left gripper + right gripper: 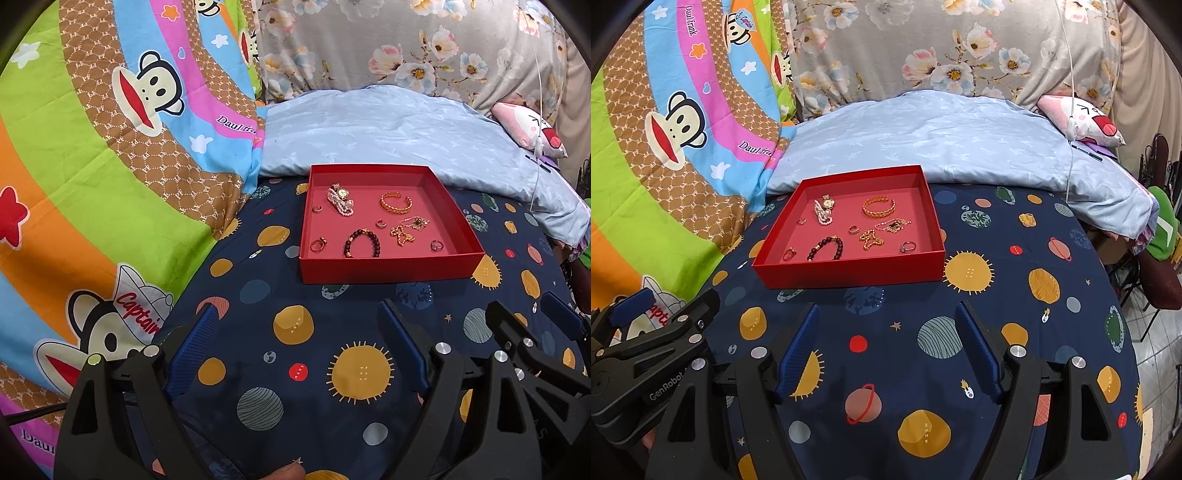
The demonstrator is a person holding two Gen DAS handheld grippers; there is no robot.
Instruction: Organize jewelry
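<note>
- The left gripper (295,354) is hovering with its blue-padded fingers (192,350) spread wide, gripping nothing.
- The shallow red cardboard tray (391,266) is sitting ahead of both pairs of fingers on the navy planet-print sheet (295,406), well apart from them.
- In it are lying a dark beaded bracelet (362,242), a gold chain-link cuff (396,202) and a pearl-strap watch (340,201).
- The right gripper (886,350) is hovering wide open, also empty.

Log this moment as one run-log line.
left gripper: open, empty | right gripper: open, empty | jewelry: all in red tray | contact: none
</note>
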